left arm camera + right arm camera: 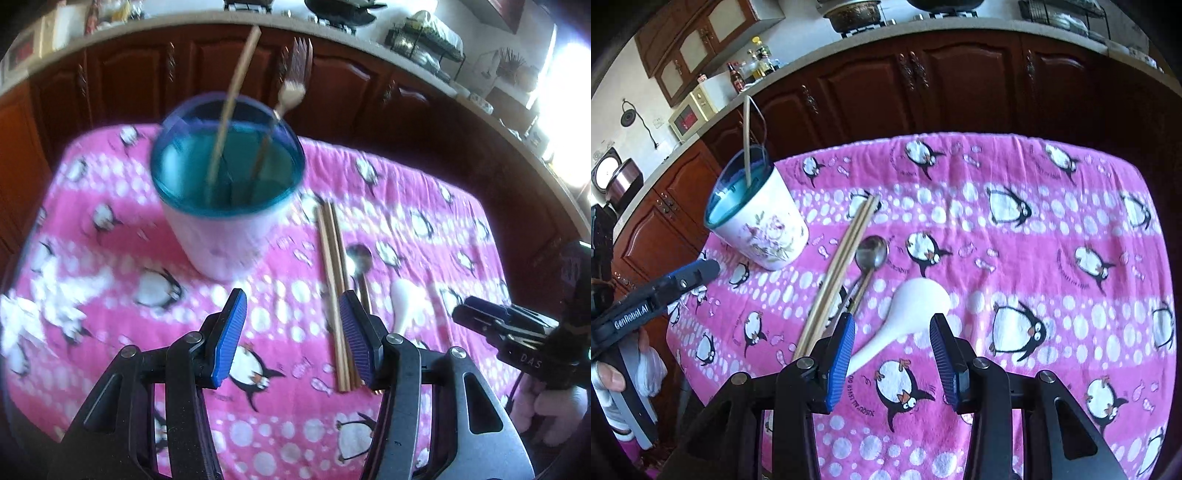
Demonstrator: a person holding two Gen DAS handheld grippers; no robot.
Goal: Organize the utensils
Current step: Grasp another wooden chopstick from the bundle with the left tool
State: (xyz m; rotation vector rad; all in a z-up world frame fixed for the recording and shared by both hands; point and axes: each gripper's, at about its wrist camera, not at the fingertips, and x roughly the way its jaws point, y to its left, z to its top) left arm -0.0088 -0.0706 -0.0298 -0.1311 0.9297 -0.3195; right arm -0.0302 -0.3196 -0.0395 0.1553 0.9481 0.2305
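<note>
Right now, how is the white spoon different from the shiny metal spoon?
The white spoon is fatter and matte; the metal spoon is thinner and shiny. The white spoon lies by itself; the metal spoon lies against the chopsticks. Both rest flat on the penguin cloth, outside the cup.

Home kitchen: wooden cabinets (960, 74), microwave (692, 110), countertop (960, 24).

left tongs (293, 334): apart, angled down | right tongs (892, 354): apart, angled down

Pink penguin tablecloth (1052, 236): floral cup (764, 229) at 10 o'clock, chopsticks (842, 266), metal spoon (872, 254), white spoon (916, 310) mid-table.
</note>
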